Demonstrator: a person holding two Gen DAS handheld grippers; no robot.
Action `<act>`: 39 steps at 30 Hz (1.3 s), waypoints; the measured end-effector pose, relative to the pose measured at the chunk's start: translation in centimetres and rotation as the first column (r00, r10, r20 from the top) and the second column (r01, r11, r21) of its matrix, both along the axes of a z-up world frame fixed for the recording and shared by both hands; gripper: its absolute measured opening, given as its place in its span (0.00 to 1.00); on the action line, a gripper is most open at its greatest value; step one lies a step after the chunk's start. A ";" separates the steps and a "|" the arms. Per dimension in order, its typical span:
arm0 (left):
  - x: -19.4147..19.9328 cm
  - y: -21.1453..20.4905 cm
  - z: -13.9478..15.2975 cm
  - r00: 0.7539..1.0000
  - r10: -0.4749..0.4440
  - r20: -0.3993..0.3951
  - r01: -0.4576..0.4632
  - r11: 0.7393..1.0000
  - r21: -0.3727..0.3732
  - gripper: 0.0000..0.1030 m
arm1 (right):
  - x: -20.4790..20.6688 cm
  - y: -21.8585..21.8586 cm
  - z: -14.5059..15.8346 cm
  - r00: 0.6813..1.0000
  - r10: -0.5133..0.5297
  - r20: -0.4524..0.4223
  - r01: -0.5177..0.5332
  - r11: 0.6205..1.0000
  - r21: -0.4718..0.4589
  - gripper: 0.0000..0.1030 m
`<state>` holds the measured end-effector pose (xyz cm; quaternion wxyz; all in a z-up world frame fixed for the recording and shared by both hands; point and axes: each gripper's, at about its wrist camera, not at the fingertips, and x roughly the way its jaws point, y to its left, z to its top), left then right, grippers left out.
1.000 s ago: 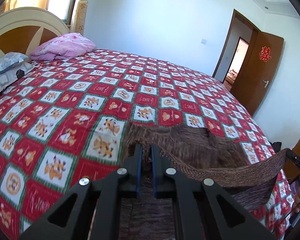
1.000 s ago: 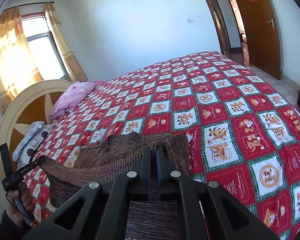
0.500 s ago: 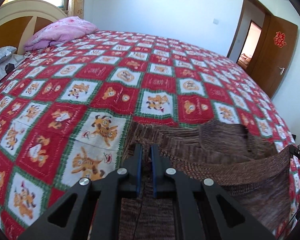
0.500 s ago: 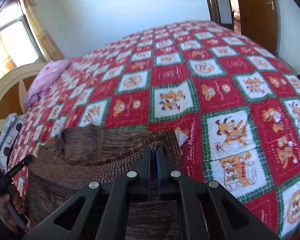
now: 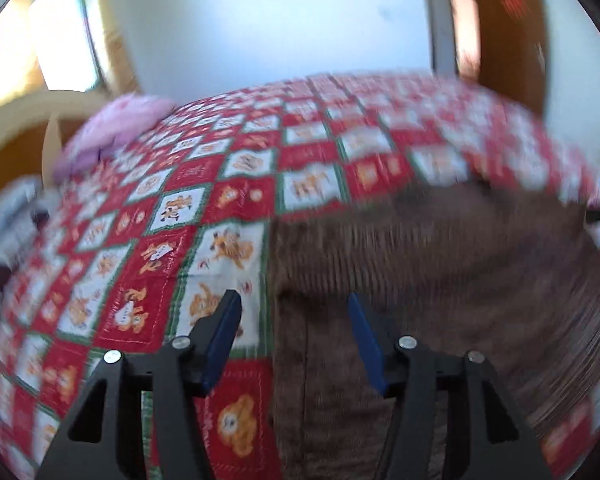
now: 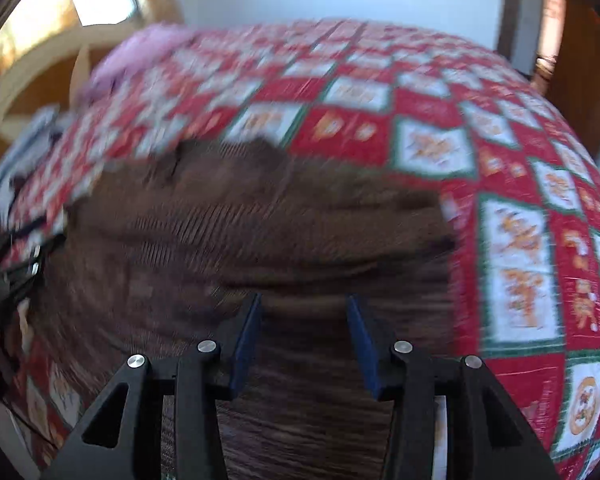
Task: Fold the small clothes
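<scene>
A brown ribbed knit garment lies folded over on the red patchwork bedspread. Both views are blurred by motion. My left gripper hovers over the garment's left edge, its jaws opening, blue pads apart and pressing on nothing. In the right wrist view the same brown garment fills the middle. My right gripper is above its near part, jaws opening, the knit showing between the fingers but not pinched.
A pink pillow and a cream and wood headboard are at the far left. A brown door stands at the back right. The bedspread stretches on to the right of the garment.
Both grippers were shut on the garment's raised edge and have let go, their jaws now apart. Both hands have dropped towards the bed, and the garment now lies flat on it.
</scene>
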<state>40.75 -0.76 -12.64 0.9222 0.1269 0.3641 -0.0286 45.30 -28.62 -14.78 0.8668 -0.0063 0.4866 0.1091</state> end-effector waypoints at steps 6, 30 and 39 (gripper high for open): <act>4.1 -0.8 -2.3 0.994 0.099 -0.046 -0.094 0.990 0.101 0.59 | 4.8 1.6 0.3 0.991 -0.099 0.095 0.109 0.988 -0.105 0.45; -4.9 5.7 -2.1 0.977 0.161 -0.141 -0.190 0.956 -0.223 0.51 | -12.3 -9.8 -1.1 0.960 -0.280 -0.003 0.277 0.948 0.157 0.48; -6.2 4.3 -3.1 0.976 0.135 -0.171 -0.181 0.941 -0.285 0.44 | -11.7 -7.9 -2.0 0.969 -0.244 0.025 0.240 0.964 0.115 0.17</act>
